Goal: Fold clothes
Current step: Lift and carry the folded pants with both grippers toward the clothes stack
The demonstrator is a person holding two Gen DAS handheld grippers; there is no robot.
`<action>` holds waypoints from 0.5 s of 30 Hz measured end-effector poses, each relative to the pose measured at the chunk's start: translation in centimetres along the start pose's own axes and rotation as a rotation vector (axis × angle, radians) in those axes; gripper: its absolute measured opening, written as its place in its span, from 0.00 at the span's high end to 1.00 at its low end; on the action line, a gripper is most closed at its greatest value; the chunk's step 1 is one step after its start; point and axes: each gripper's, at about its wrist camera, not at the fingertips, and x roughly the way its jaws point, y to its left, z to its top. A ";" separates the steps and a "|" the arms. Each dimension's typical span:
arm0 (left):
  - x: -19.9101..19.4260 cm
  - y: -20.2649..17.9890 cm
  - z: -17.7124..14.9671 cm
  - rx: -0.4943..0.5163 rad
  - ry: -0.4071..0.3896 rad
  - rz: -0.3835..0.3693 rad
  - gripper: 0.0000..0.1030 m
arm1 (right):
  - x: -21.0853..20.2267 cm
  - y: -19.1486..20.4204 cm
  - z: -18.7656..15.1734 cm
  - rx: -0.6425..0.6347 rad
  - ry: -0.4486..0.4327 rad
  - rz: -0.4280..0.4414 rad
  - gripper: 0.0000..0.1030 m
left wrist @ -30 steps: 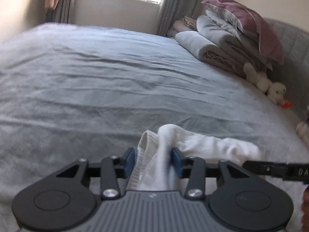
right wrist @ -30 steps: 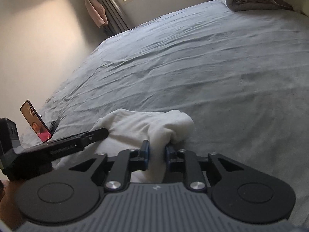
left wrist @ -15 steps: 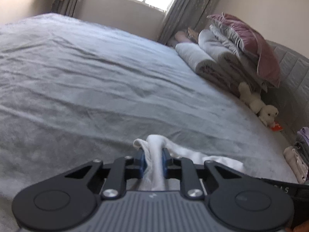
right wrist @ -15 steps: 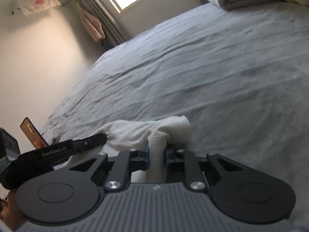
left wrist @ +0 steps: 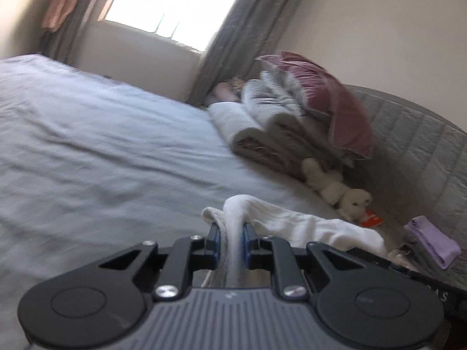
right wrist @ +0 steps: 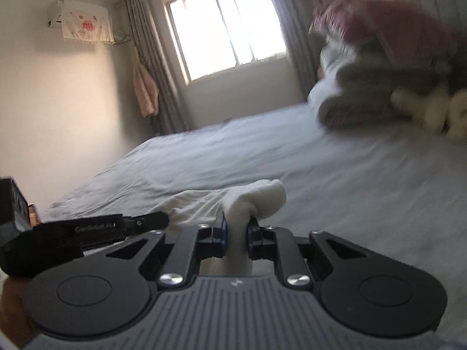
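The left gripper (left wrist: 230, 240) and right gripper (right wrist: 237, 230) each clamp a bunched edge of the white garment (left wrist: 294, 223), held above the grey bed (left wrist: 102, 157). The step looks like lifting; next calls for spreading it flat.

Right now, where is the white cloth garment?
The white cloth garment is pinched in both grippers' jaws, stretched between them above the grey bedsheet, in the lower centre of both wrist views.
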 end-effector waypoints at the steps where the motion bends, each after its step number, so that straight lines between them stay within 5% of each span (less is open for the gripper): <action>1: 0.9 -1.2 0.4 0.012 0.001 -0.020 0.85 | -0.5 -0.7 0.5 -0.019 -0.021 -0.022 0.85; 15: 13.3 -21.7 3.3 0.195 0.037 -0.301 0.85 | -6.6 -12.2 5.8 -0.018 -0.276 -0.446 0.85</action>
